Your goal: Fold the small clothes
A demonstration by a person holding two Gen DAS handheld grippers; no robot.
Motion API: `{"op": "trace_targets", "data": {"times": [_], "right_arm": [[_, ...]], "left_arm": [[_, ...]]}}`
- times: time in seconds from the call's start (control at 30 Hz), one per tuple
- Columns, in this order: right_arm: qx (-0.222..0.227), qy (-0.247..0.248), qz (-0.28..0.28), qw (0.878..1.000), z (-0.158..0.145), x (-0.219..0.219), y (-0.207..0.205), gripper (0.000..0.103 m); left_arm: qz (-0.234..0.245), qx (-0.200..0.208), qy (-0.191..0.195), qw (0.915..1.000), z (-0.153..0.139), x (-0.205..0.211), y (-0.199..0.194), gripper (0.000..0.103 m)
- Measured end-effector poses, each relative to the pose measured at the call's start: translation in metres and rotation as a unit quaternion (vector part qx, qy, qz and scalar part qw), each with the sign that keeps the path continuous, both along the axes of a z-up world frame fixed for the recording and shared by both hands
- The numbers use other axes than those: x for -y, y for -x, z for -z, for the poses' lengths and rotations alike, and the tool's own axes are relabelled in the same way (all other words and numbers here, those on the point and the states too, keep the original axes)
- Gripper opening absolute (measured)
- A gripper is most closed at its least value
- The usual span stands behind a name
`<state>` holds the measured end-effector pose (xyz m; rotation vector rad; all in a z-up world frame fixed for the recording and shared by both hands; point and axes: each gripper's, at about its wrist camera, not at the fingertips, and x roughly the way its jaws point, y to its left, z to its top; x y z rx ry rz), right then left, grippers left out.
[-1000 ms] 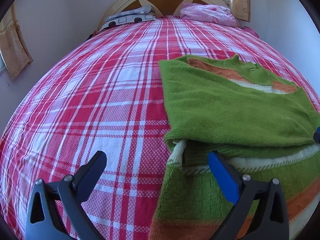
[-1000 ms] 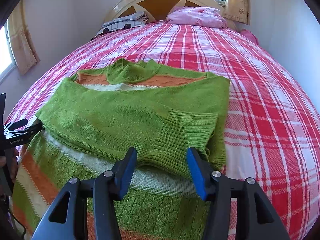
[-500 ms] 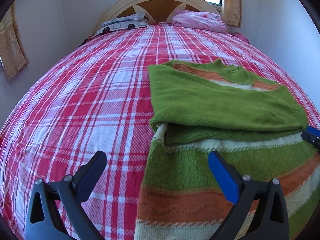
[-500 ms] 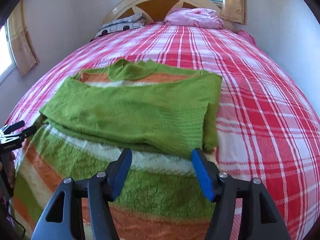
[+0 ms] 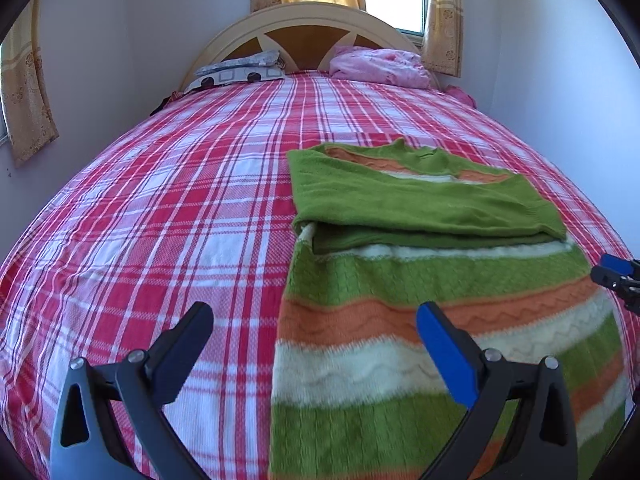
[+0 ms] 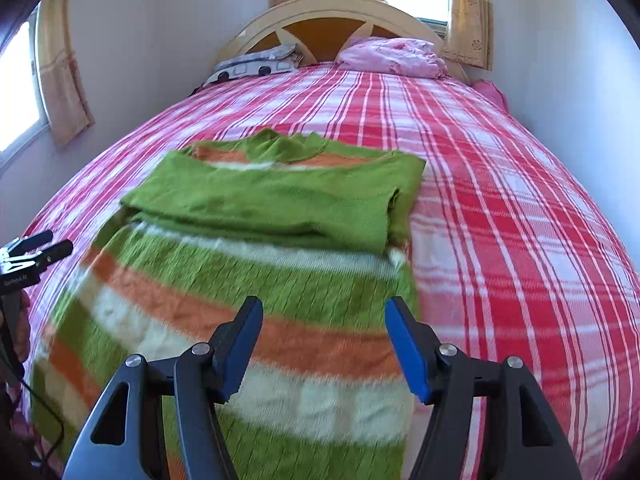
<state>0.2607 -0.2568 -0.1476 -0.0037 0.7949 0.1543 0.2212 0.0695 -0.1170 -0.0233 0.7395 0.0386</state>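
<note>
A green knitted sweater (image 5: 404,200) with orange and white stripes lies flat on the bed; its sleeves are folded across the chest. It also shows in the right wrist view (image 6: 280,208). My left gripper (image 5: 316,344) is open and empty, over the sweater's lower left edge. My right gripper (image 6: 324,344) is open and empty, over the lower right part of the sweater. The right gripper's tips (image 5: 616,272) show at the right edge of the left wrist view. The left gripper (image 6: 36,248) shows at the left edge of the right wrist view.
The bed has a red and white checked sheet (image 5: 180,216). At its head are a patterned pillow (image 5: 240,70), a pink bundle (image 5: 380,66) and a rounded headboard (image 5: 304,24). Walls flank both sides. Curtained windows are behind and at the left.
Both grippers have pulled back toward the sweater's hem and risen, so more of the striped lower body shows. The sweater itself lies as before.
</note>
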Motion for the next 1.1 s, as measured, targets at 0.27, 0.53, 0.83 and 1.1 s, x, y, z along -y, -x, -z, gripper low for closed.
{"op": "trace_targets", "data": {"times": [0.27,0.53,0.83,1.1], "right_arm": [[-0.014,-0.007,-0.008,1.000,0.009,-0.010,0.032,0.065],[-0.018,-0.003,-0.017,1.000,0.012,-0.020,0.057,0.065],[-0.026,-0.003,-0.026,0.999,0.015,-0.031,0.080,0.065],[-0.037,0.004,-0.026,0.999,0.021,-0.036,0.106,0.065]], "left_arm": [[0.015,0.011,-0.005,0.9998,-0.006,0.005,0.039,0.103],[0.016,0.012,0.000,0.9998,-0.004,0.003,0.068,0.103],[0.019,-0.007,-0.005,0.9998,0.011,0.005,0.089,0.103],[0.036,-0.017,-0.005,0.9992,0.017,0.014,0.109,0.103]]}}
